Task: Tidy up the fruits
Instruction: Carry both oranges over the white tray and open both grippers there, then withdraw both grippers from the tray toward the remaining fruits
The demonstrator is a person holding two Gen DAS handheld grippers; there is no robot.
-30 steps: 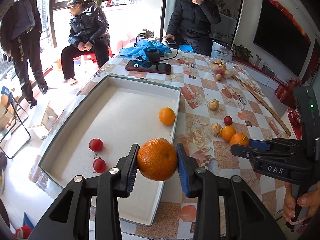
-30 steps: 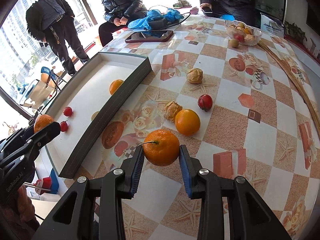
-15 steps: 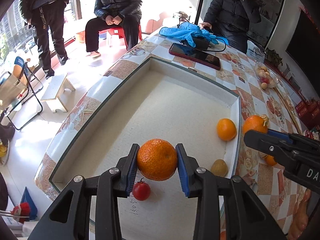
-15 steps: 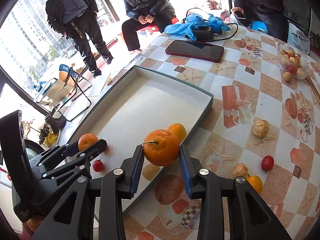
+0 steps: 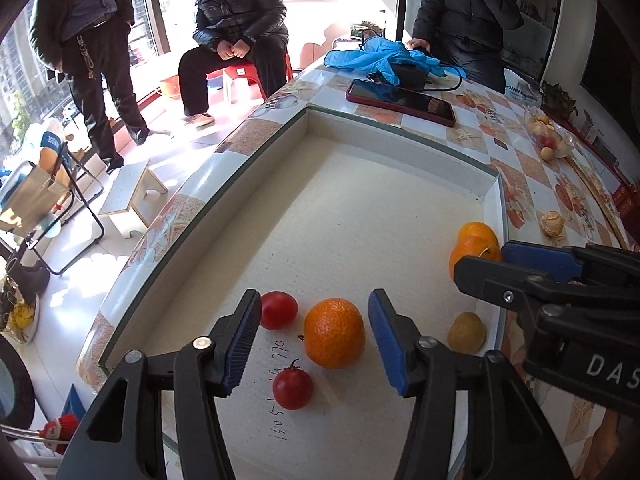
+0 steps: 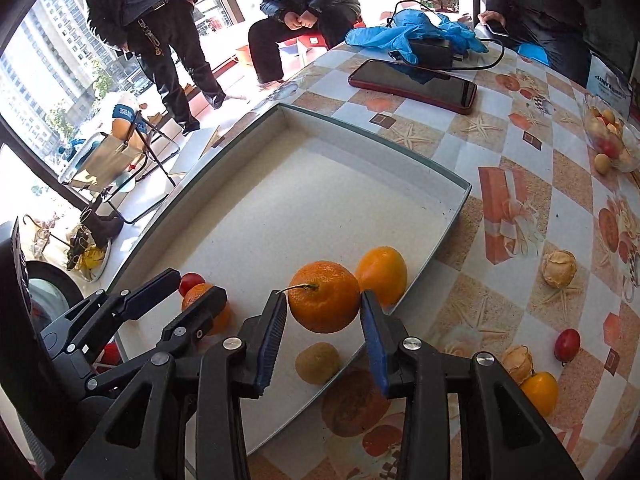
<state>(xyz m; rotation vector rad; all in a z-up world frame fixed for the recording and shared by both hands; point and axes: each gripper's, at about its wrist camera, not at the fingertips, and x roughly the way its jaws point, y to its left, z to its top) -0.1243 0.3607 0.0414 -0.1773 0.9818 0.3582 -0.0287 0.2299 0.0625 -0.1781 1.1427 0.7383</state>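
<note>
My left gripper point(image 5: 314, 344) is open, its pads on either side of a tangerine point(image 5: 334, 332) that lies on the floor of the white tray point(image 5: 396, 132). Two red tomatoes point(image 5: 278, 310) point(image 5: 293, 388) lie beside it. My right gripper point(image 6: 324, 320) is shut on a stemmed tangerine point(image 6: 324, 297) and holds it over the tray's right side, next to an orange point(image 6: 382, 274) and above a small yellow-brown fruit point(image 6: 317, 362). In the left wrist view the right gripper point(image 5: 492, 264) reaches in from the right with its tangerine point(image 5: 468, 254).
On the patterned tablecloth right of the tray lie two peeled fruits point(image 6: 559, 268) point(image 6: 517, 362), a red fruit point(image 6: 567, 344) and an orange point(image 6: 539, 392). A phone point(image 6: 412, 86), blue cloth point(image 6: 416, 34) and fruit bowl point(image 6: 608, 136) sit farther back. People sit and stand beyond the table.
My left gripper has lowered, opened and let the tangerine go onto the tray floor. My right gripper has carried its tangerine further over the tray.
</note>
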